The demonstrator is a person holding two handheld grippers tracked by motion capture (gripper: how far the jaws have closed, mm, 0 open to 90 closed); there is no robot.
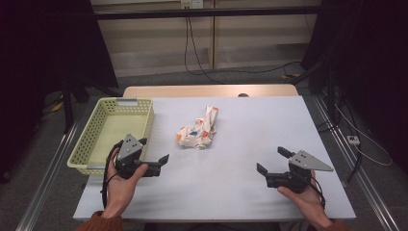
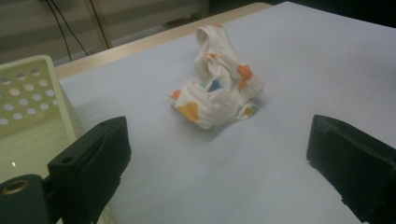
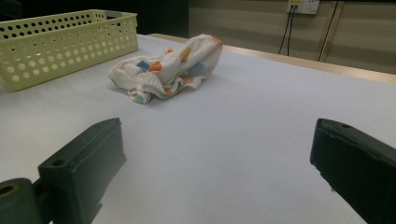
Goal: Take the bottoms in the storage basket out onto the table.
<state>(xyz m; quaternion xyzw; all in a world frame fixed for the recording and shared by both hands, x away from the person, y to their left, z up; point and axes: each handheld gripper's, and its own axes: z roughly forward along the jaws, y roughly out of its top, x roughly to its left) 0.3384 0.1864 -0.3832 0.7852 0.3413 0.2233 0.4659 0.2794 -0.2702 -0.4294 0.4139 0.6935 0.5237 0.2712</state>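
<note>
Left claw (image 1: 155,150) nearest, low over tabletop (image 1: 240,192) beside front corner of yellow basket (image 1: 86,139), jaws spread wide, nothing between. Right claw (image 1: 273,160) at opposite side, jaws likewise spread, nothing held. Crumpled white cloth (image 1: 198,130) with orange, blue and yellow patches lying mid-tabletop, ahead of both claws, clear of either; nearer left claw, well apart from right. Cloth just right of basket, not touching. Cloth centred between jaws in left gripper view (image 2: 217,88).
</note>
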